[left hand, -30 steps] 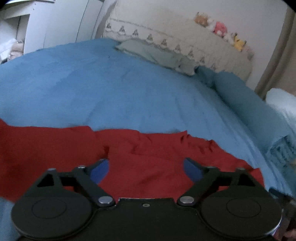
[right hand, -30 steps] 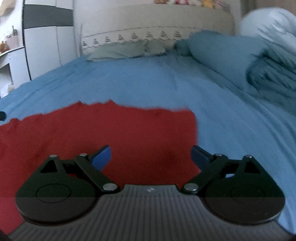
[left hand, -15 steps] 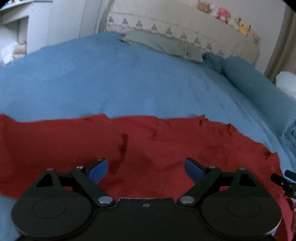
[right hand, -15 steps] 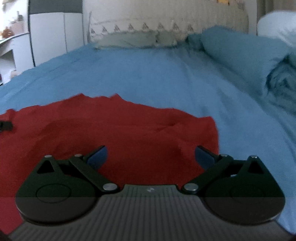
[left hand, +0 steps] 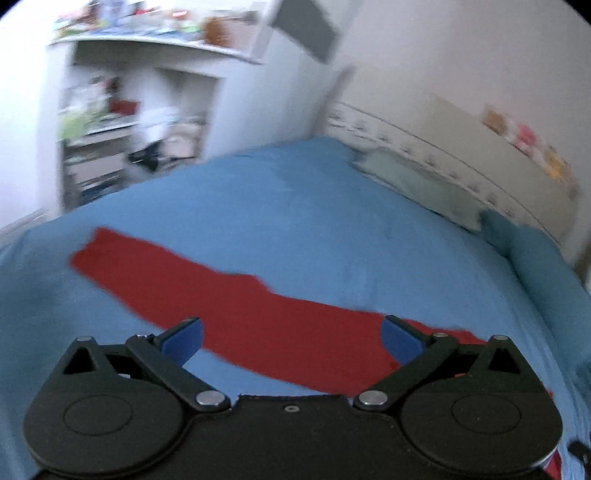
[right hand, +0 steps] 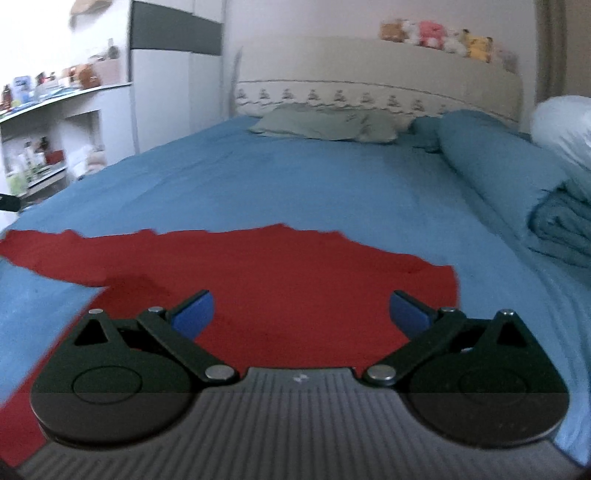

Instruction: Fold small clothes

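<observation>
A red garment (left hand: 258, 317) lies spread flat on the blue bed sheet (left hand: 295, 206). In the left wrist view, which is blurred, it runs as a long band from the far left to the near right. My left gripper (left hand: 291, 336) is open and empty, above the garment's near edge. In the right wrist view the red garment (right hand: 280, 280) fills the near middle, with a sleeve reaching left. My right gripper (right hand: 301, 308) is open and empty, over the garment's right part.
A grey-green pillow (right hand: 325, 123) and a cream headboard (right hand: 376, 88) with plush toys (right hand: 436, 35) stand at the far end. A rolled blue duvet (right hand: 517, 173) lies along the right. White shelves (left hand: 122, 122) and a wardrobe (right hand: 173, 81) stand at the left.
Both grippers have pulled back and risen from the garment. The left wrist view has swung left, now showing the shelves. The garment lies flatter, with more of it in sight.
</observation>
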